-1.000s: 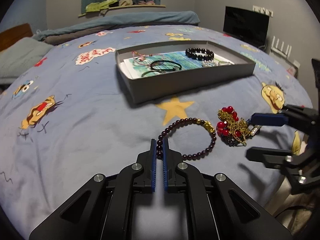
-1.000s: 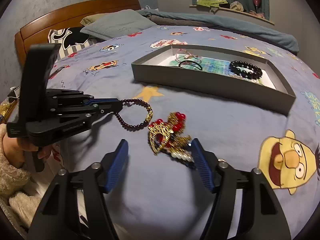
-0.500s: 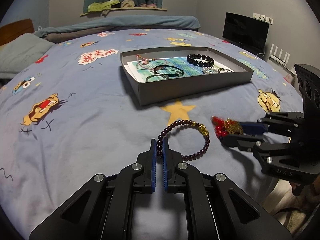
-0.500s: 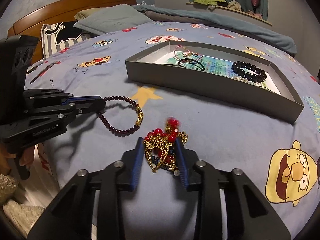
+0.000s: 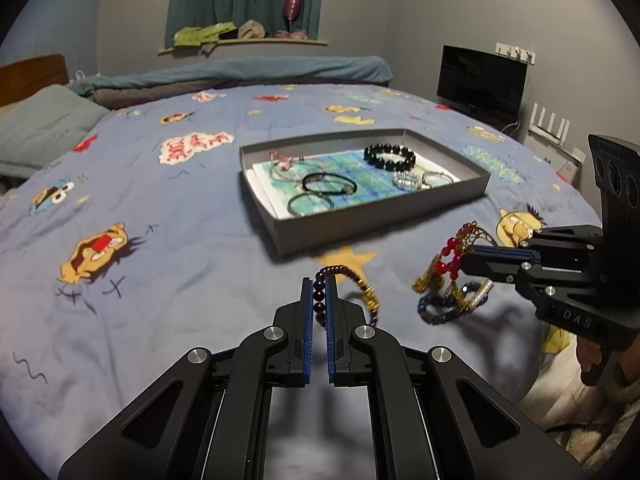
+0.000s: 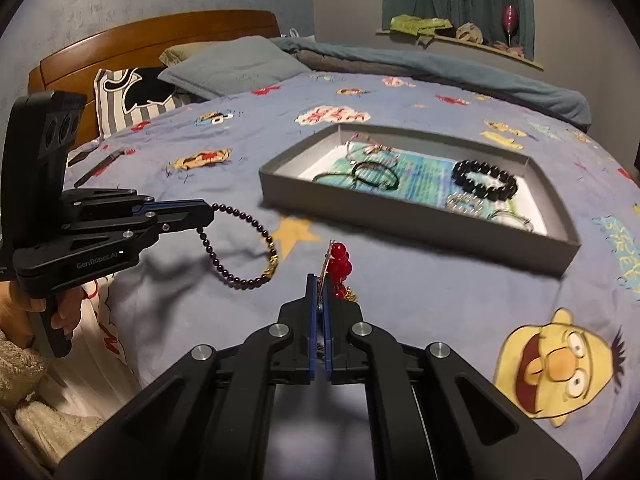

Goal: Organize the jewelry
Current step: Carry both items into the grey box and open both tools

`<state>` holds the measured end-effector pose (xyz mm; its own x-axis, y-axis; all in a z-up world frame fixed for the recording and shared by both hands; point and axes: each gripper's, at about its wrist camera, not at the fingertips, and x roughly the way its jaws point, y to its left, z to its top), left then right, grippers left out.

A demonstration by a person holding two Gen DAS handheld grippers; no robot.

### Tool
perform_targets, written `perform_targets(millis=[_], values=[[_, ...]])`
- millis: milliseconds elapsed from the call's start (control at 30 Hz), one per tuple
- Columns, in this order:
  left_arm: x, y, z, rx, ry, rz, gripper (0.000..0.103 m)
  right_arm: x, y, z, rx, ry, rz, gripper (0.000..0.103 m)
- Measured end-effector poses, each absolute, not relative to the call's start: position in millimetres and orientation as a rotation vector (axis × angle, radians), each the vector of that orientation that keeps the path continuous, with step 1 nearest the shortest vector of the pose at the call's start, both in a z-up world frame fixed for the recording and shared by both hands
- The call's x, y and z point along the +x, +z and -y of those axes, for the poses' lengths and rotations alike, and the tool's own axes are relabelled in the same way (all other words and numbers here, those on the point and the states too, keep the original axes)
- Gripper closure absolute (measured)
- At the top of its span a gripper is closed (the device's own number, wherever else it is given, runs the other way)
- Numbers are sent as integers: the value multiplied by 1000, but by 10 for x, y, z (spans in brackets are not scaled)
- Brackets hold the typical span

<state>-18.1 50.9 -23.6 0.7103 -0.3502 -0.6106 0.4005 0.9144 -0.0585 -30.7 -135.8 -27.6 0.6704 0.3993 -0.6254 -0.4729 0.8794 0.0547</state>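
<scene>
My left gripper (image 5: 319, 280) is shut on a dark purple bead bracelet (image 5: 362, 294) with gold beads and holds it off the bedspread; it also shows in the right wrist view (image 6: 240, 248), hanging from the left gripper (image 6: 208, 210). My right gripper (image 6: 320, 280) is shut on a gold and red beaded ornament (image 6: 339, 266), lifted above the bed; in the left wrist view the ornament (image 5: 448, 276) dangles from the right gripper (image 5: 466, 262). A grey tray (image 5: 360, 228) lies ahead, holding a black bead bracelet (image 5: 390, 158), black cord bracelets (image 5: 328, 184) and silver pieces.
A blue cartoon-print bedspread (image 5: 160, 240) covers the bed. Pillows (image 6: 236, 64) and a wooden headboard (image 6: 152, 36) are at the far left in the right wrist view. A monitor (image 5: 480, 84) stands beyond the bed's right side. The tray's near wall (image 6: 400, 224) is in front of both grippers.
My right gripper closed on the gold and red ornament and lifted it off the bedspread. My left gripper rose with the purple bracelet, and both moved toward the tray.
</scene>
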Motion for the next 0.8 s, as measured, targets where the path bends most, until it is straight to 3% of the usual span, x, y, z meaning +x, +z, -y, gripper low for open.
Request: perform_targets(millis=[800], values=[[-166,329,-455,102,-431,-549,97,-130,427,1738,-64,493,-602,101]])
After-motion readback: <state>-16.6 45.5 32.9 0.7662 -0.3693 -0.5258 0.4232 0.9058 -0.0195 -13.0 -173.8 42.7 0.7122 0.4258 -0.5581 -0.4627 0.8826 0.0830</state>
